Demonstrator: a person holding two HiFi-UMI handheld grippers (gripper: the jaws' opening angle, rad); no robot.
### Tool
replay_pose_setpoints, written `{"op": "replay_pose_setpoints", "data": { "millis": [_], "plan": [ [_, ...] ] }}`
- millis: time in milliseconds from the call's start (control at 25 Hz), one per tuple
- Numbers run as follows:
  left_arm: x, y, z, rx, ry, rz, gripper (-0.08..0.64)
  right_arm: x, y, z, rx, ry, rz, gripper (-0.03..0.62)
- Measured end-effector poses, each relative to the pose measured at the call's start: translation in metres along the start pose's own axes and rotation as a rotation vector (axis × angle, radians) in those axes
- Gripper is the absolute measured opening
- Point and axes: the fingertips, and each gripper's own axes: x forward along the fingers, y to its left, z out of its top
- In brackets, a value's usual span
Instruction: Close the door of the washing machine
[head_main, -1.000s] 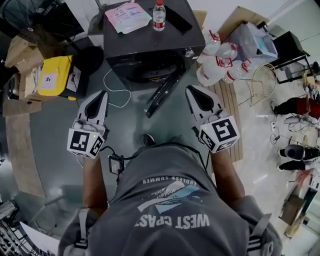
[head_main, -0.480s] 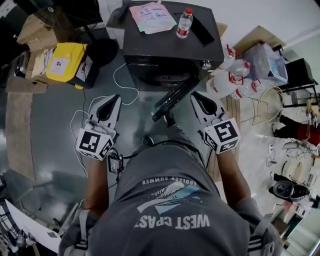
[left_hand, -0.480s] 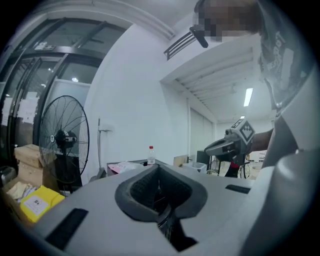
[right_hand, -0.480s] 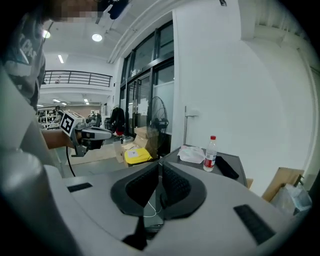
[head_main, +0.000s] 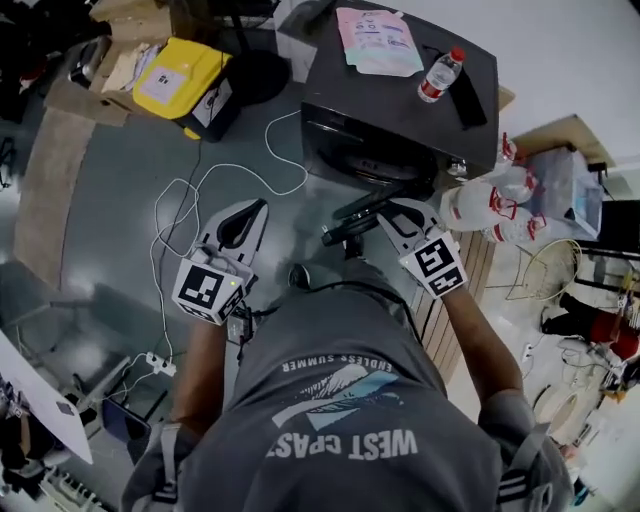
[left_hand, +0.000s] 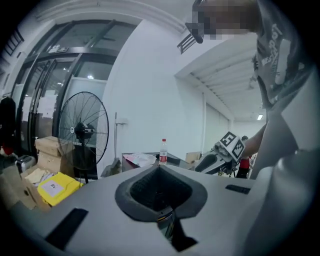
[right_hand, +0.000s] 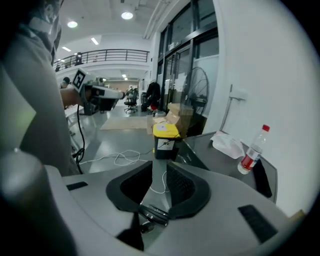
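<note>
Right hand-held gripper — opening, seemingly empty

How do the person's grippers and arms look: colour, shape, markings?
The left gripper and right gripper are light grey tapering shells with black teardrop-shaped hollows, each bearing a white cube of black square markers. The right's jaws are opening, nothing between. The T-shirt is grey, short-sleeved, with white print.

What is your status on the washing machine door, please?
Left gripper shut, empty. Right gripper jaws opening, empty, near door. Door open. White cable lies nearby.
</note>
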Motion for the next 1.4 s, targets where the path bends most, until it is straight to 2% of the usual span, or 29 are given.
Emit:
{"op": "replay_pose_setpoints", "data": {
  "millis": [360, 800, 1040, 1400],
  "plan": [
    [-0.017, 0.017, -0.03, -0.068, 0.062, 0.142, 0.018, 0.073, 0.021, -0.066, -0.265, 0.174, 0.253, 0.141],
    [-0.018, 0.009, -0.081, -0.176, 0.133, 0.242, 0.018, 0.124, 0.049, -0.159, -0.577, 0.353, 0.518, 0.179],
    [0.0, -0.014, -0.122, -0.231, 0.192, 0.216, 0.018, 0.137, 0.059, -0.203, -0.699, 0.415, 0.628, 0.189],
    [0.04, -0.064, -0.205, -0.282, 0.298, 0.095, 0.021, 0.149, 0.066, -0.249, -0.915, 0.45, 0.709, 0.199]
  ]
}}
